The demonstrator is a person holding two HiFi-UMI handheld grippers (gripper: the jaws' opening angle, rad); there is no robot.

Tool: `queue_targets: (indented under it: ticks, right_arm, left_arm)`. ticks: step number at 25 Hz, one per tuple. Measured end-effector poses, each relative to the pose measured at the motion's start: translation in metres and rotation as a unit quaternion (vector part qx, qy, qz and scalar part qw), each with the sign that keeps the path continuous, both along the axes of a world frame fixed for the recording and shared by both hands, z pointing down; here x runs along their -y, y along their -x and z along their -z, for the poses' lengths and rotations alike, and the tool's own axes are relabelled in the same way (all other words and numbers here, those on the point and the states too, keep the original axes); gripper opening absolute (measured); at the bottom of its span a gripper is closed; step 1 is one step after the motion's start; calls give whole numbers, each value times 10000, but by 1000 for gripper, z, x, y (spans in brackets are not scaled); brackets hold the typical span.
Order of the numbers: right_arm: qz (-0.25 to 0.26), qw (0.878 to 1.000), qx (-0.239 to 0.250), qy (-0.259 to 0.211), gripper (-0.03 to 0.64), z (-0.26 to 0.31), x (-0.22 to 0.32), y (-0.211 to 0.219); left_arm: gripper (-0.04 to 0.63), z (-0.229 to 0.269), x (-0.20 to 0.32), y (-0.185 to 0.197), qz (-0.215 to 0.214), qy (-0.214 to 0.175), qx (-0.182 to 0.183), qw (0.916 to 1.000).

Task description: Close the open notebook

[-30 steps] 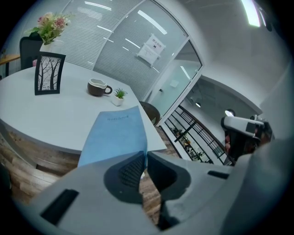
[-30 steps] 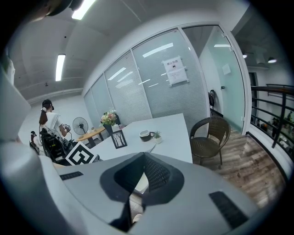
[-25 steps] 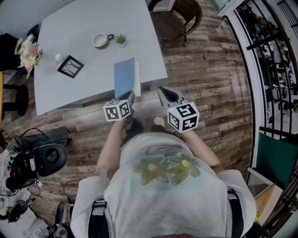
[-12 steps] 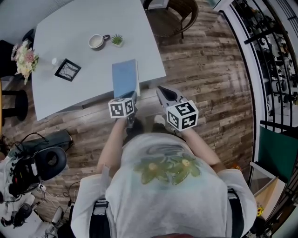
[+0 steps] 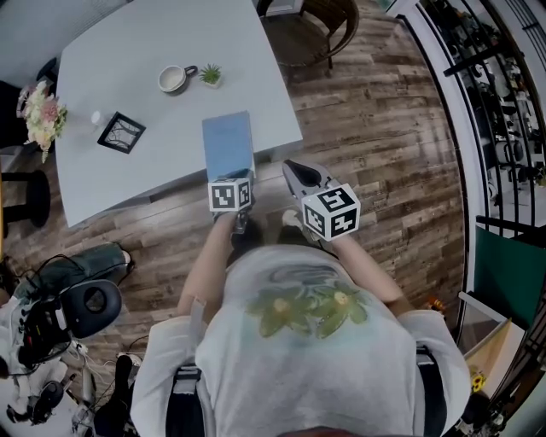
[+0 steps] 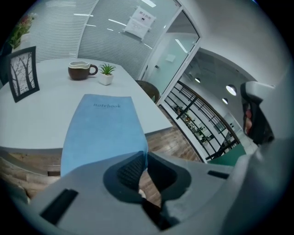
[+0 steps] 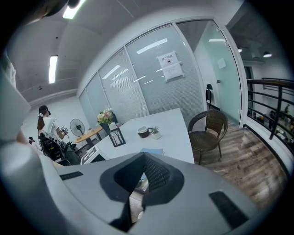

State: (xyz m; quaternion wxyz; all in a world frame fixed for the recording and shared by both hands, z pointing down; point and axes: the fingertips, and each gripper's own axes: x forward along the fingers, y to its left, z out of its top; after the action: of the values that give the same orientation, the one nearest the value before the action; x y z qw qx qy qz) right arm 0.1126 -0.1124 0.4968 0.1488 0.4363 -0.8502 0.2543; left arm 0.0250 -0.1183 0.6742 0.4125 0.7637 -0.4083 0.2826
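The blue notebook (image 5: pixel 228 143) lies on the white table (image 5: pixel 128 171), its near end at the table's near edge and its cover, with the printed title facing up, down over the pages. The left gripper (image 5: pixel 240 177) is at that near end. In the left gripper view its jaws are pressed together at the tips on the near right corner of the cover, and a thin blue edge runs into the line between them. The right gripper (image 5: pixel 288 166) is to the right of the notebook, just off the table's near edge and above the wood floor. Its jaws are closed on each other with nothing between them, and it touches neither the notebook nor the table. Farther back on the table a mug (image 5: pixel 173 78) stands just beside a small potted plant (image 5: pixel 210 76). A black picture frame (image 5: pixel 120 133) stands to the left of the notebook, and a bunch of flowers (image 5: pixel 41 111) is at the far left edge. A wicker chair (image 5: pixel 328 26) stands on the floor beyond the table's right side.
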Motion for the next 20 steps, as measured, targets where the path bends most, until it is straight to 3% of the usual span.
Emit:
queue_targets:
  ticks: [10,12,17,20]
  right_arm:
    - [23,10000,-20,39,17,0,1,3]
    - [39,10000,-26,30,17,0,2,4]
    - [102,9999,-37,34,17,0,3,4]
    - [156,9999,-31,15,17,2,5,6]
  left_arm:
    - [29,-12,0,-8,-439,137,476,9978]
    - [43,-11,-1,-11,-556,118,403,9976]
    - [161,-3,-7,-20,-814,86,76,9966]
    - [170,7,-5,-16,-753,-5,45,9972]
